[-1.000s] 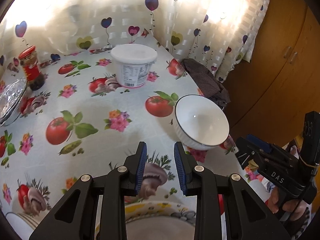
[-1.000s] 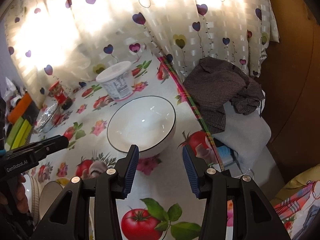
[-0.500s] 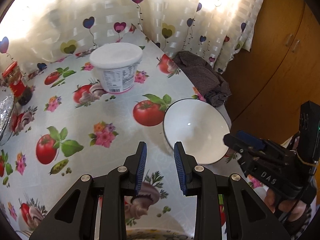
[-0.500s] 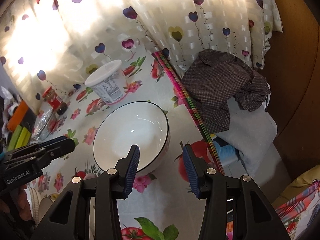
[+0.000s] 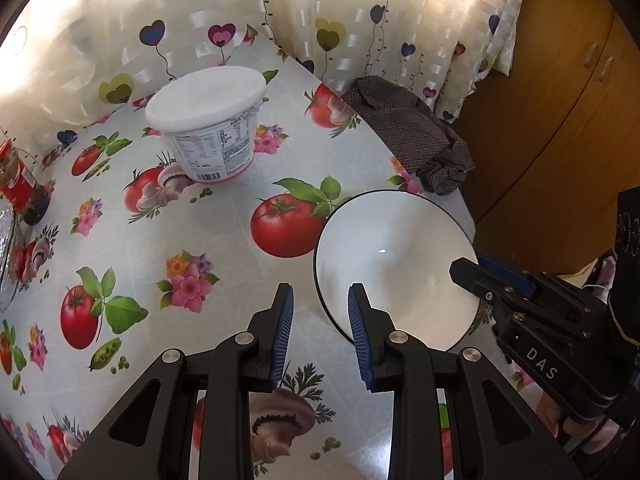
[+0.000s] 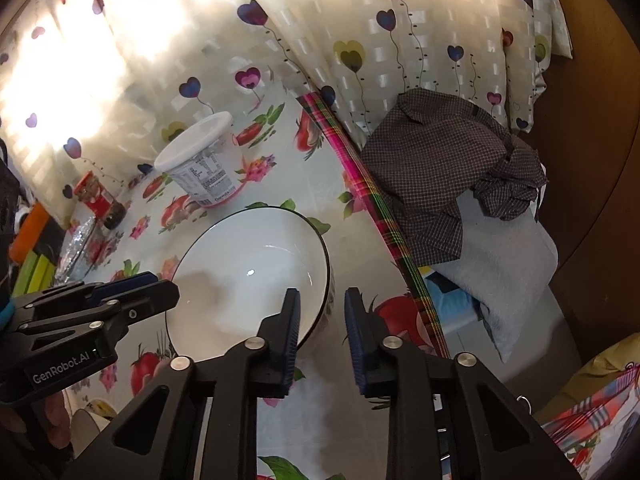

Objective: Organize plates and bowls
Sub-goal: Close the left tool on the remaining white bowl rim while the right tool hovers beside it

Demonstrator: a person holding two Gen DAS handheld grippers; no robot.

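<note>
Here the right gripper (image 6: 320, 320) has just been closing, and the near rim of the white bowl (image 6: 248, 280) stands between its blue pads: one pad is inside the bowl, the other outside its wall. A gap still shows between the outer pad and the bowl wall in the right wrist view, so the pads do not visibly press on the rim. In the left wrist view the right gripper (image 5: 480, 268) reaches over the bowl's (image 5: 392, 256) right edge, where its tips sit close together and the contact itself is hidden behind the black finger.

The left gripper (image 5: 320, 320) holds nothing; its jaws are narrowly parted above the tomato-print tablecloth (image 5: 192, 248), just left of the bowl's rim. The bowl rests on the tablecloth near the table's right edge, well in front of a white lidded tub (image 5: 208, 120).

A red-labelled jar (image 5: 20, 184) is cut off at the left edge, and a foil-like thing below it is too cropped to name. A dark checked cloth (image 6: 440, 172) lies crumpled beyond the table edge. The hand behind each gripper shows only as a sliver at the frame corners.
</note>
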